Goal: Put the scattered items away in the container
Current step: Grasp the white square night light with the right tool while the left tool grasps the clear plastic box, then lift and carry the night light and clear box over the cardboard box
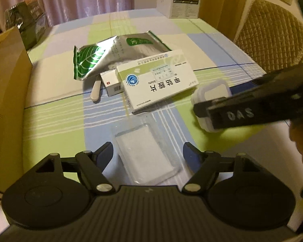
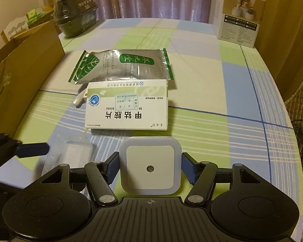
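The right tongs stand around the square white plastic night light, pads beside its two sides, apparently ready to close and carry it to the brown cardboard box at the left. The left tongs hang wide open and empty over the clear plastic blister pack on the checked worktop.

The tabletop, under a cloth checked in green, blue and cream, carries a white medicine box at its middle. Just behind the medicine box lies a silver-green foil pouch; at its left edge a small white carton and a white stick. In front sit a clear plastic tray and a square white night light. A cardboard box stands far left.
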`<state>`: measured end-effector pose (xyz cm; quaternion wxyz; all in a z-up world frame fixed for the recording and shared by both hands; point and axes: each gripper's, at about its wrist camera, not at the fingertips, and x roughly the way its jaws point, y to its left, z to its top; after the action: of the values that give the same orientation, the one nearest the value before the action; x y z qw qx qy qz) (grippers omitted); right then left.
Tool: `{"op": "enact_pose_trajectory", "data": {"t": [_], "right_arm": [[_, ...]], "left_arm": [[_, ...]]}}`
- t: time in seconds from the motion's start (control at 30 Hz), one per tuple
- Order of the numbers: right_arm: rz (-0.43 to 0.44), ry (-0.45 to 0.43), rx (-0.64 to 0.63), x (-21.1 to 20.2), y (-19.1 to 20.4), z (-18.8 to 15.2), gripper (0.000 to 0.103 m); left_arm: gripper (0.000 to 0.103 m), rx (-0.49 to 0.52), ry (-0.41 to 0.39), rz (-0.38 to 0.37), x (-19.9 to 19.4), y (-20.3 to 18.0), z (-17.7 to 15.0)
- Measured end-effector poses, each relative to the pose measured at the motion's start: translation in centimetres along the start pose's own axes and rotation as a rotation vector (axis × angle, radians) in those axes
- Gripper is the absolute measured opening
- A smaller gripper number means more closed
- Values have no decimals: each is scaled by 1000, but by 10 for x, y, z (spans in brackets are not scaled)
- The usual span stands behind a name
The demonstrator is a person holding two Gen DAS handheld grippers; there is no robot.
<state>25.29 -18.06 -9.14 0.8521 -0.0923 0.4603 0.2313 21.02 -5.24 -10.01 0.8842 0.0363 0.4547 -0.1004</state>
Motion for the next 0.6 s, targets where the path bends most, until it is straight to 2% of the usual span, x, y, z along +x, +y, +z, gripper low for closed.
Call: {"op": "enact_pose_trajectory", "data": {"t": [0.1, 0.2, 0.27, 0.33, 0.6], "right_arm": [[-5, 6, -12, 4, 2, 1, 67], [-10, 10, -25, 7, 4, 2, 67], [-14, 9, -32, 8, 5, 2, 67], [-15, 8, -30, 9, 5, 3, 67], [-37, 24, -48, 11, 6, -1, 67]], "left_arm": [[72, -21, 22, 2, 11, 4, 4], [68, -27, 40, -1, 15, 7, 4], [57, -18, 43, -8, 15, 9, 2], [51, -5, 44, -6, 13, 11, 1], [52, -12, 48, 3, 15, 14, 0]]}}
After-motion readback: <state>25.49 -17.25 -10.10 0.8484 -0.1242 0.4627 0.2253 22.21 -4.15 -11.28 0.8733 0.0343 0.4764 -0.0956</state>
